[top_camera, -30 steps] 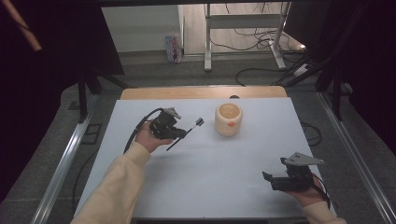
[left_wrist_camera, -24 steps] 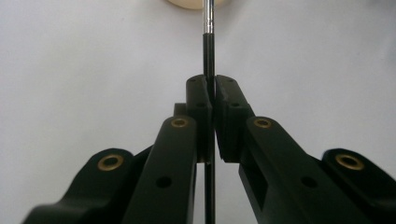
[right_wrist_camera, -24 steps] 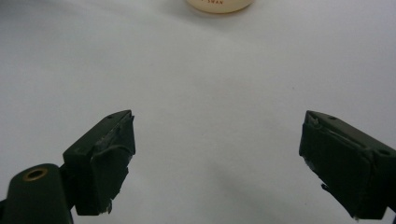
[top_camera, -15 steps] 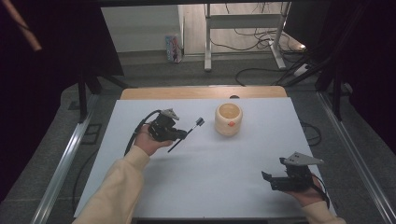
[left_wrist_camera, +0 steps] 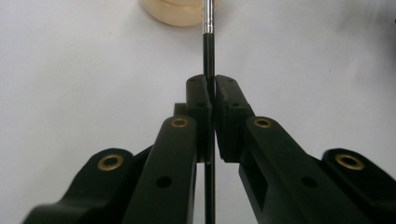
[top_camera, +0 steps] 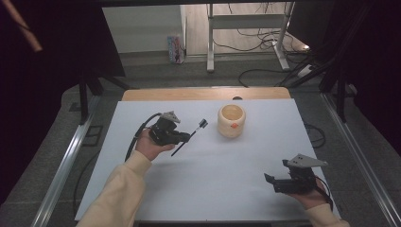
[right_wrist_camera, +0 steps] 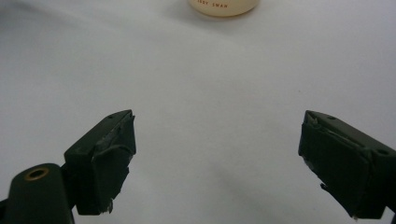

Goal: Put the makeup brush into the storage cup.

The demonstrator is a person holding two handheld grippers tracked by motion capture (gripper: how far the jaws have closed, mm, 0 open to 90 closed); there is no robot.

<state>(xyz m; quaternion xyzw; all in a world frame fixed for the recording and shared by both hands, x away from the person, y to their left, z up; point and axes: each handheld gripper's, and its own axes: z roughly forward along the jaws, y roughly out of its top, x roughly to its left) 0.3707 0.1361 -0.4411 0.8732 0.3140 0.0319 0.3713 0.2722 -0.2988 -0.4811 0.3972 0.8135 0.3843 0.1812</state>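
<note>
A thin black brush (top_camera: 196, 130) with a silver ferrule (left_wrist_camera: 208, 14) is clamped between the jaws of my left gripper (top_camera: 187, 137), which is shut on its handle (left_wrist_camera: 213, 88). The brush's head points toward a cream round pot (top_camera: 231, 121), which stands open-topped at the back centre of the white table sheet. The pot's base shows at the top edge in the left gripper view (left_wrist_camera: 180, 11) and in the right gripper view (right_wrist_camera: 224, 7). My right gripper (top_camera: 272, 182) hovers low at the near right, open, with bare sheet between its jaws (right_wrist_camera: 217, 149).
The white sheet (top_camera: 227, 179) covers the table, and a wooden strip (top_camera: 203, 93) shows along its far edge. Metal rails (top_camera: 61, 165) run along both sides. Cables and a frame's legs lie on the floor beyond.
The left gripper has drifted a touch toward the near left with the brush still clamped. The right gripper has stayed where it was.
</note>
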